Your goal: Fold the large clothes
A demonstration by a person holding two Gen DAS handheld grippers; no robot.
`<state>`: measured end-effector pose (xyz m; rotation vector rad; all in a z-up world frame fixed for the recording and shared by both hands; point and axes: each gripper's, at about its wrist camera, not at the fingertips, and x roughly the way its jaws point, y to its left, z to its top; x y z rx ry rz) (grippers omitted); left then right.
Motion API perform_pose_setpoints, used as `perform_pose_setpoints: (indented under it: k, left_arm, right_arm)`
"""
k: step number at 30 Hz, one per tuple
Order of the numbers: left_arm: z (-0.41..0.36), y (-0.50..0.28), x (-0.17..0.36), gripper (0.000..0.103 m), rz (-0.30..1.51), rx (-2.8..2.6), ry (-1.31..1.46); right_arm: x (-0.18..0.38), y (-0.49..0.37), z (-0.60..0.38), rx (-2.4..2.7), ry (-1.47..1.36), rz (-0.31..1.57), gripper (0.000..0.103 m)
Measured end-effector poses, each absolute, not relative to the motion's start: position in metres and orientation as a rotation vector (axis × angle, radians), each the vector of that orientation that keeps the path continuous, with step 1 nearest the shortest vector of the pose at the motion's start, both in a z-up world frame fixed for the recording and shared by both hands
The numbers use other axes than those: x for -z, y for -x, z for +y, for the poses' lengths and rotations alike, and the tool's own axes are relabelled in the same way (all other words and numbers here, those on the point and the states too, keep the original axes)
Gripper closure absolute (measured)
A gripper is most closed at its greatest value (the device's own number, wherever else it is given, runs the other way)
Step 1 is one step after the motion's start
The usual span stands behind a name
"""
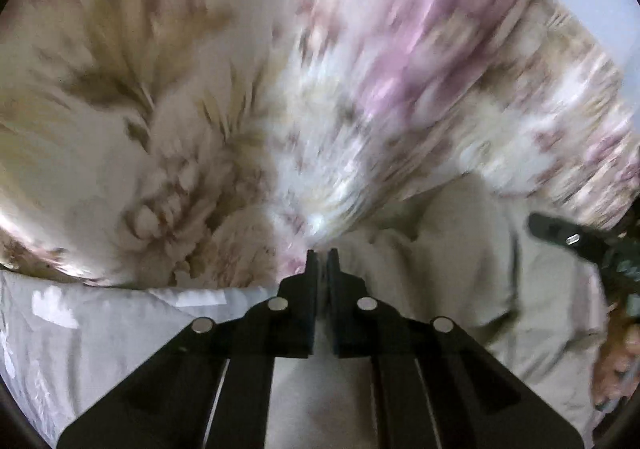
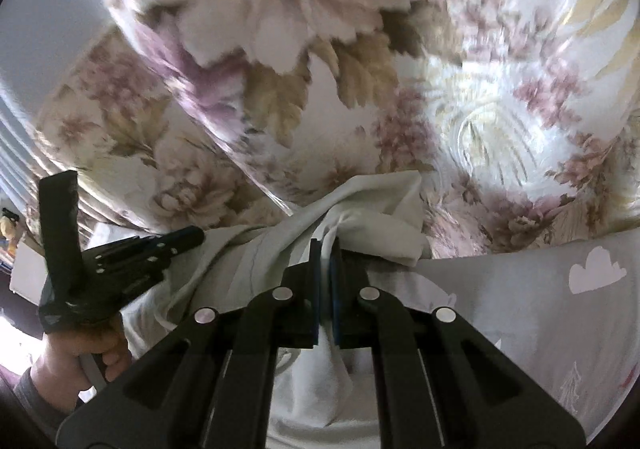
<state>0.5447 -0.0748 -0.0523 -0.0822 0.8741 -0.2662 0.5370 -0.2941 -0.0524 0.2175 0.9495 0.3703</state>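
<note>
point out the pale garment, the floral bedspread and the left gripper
pale garment [image 2: 372, 205]: right wrist view, bunched fold above the jaws
floral bedspread [image 2: 280, 21]: right wrist view, big flower print
left gripper [image 1: 322, 255]: left wrist view, between its fingertips

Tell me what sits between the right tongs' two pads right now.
A bunched fold of the pale garment is pinched between the right tongs, seen in the right wrist view; the floral bedspread lies beyond.

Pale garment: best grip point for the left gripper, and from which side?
Take the garment at its loose edge beside the right gripper, which is shut on a bunched fold. Come from above, pointing down: it lies slack on the floral bedspread.
</note>
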Motion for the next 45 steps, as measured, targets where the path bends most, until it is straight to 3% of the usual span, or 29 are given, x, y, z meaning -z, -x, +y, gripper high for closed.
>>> perform_pose_setpoints:
  k: [7,12,15,17,18,21,23,24,27,32,45]
  left_arm:
    - [-0.049,-0.404,-0.024,0.099,0.616,0.432,0.106]
    - [-0.036,-0.258,0.031,0.099,0.649,0.520,0.050]
    - [-0.015,-0.199,0.070,0.099,0.717,0.509,0.061]
    - [-0.002,-0.180,0.084,0.099,0.751,0.463,0.065]
    - [0.004,-0.174,0.080,0.099,0.740,0.439,0.076]
    - [0.007,-0.183,0.057,0.099,0.711,0.369,0.070]
    - [0.005,-0.206,0.034,0.088,0.681,0.340,0.087]
    - [0.004,-0.216,0.024,0.077,0.675,0.320,0.079]
    - [-0.010,-0.263,-0.015,0.022,0.616,0.251,0.039]
    - [-0.034,-0.371,-0.038,0.021,0.663,0.164,0.014]
    - [-0.016,-0.543,0.011,0.021,0.825,0.000,-0.046]
  right_arm:
    - [-0.012,-0.413,-0.298,-0.599,-0.135,0.714,0.099]
    - [0.028,-0.280,-0.311,-0.683,-0.001,0.688,0.096]
    - [0.067,-0.225,-0.328,-0.602,0.086,0.780,0.085]
    - [0.081,-0.203,-0.344,-0.564,0.088,0.826,0.066]
    - [0.080,-0.195,-0.349,-0.525,0.098,0.814,0.066]
    - [0.048,-0.194,-0.362,-0.477,0.031,0.750,0.060]
    - [0.025,-0.208,-0.361,-0.420,0.011,0.713,0.036]
    - [0.017,-0.218,-0.362,-0.398,-0.013,0.702,0.034]
    - [-0.005,-0.270,-0.367,-0.353,-0.149,0.734,0.032]
    - [-0.011,-0.386,-0.368,-0.288,-0.287,0.874,0.029]
    - [0.047,-0.550,-0.364,-0.211,-0.310,1.051,0.029]
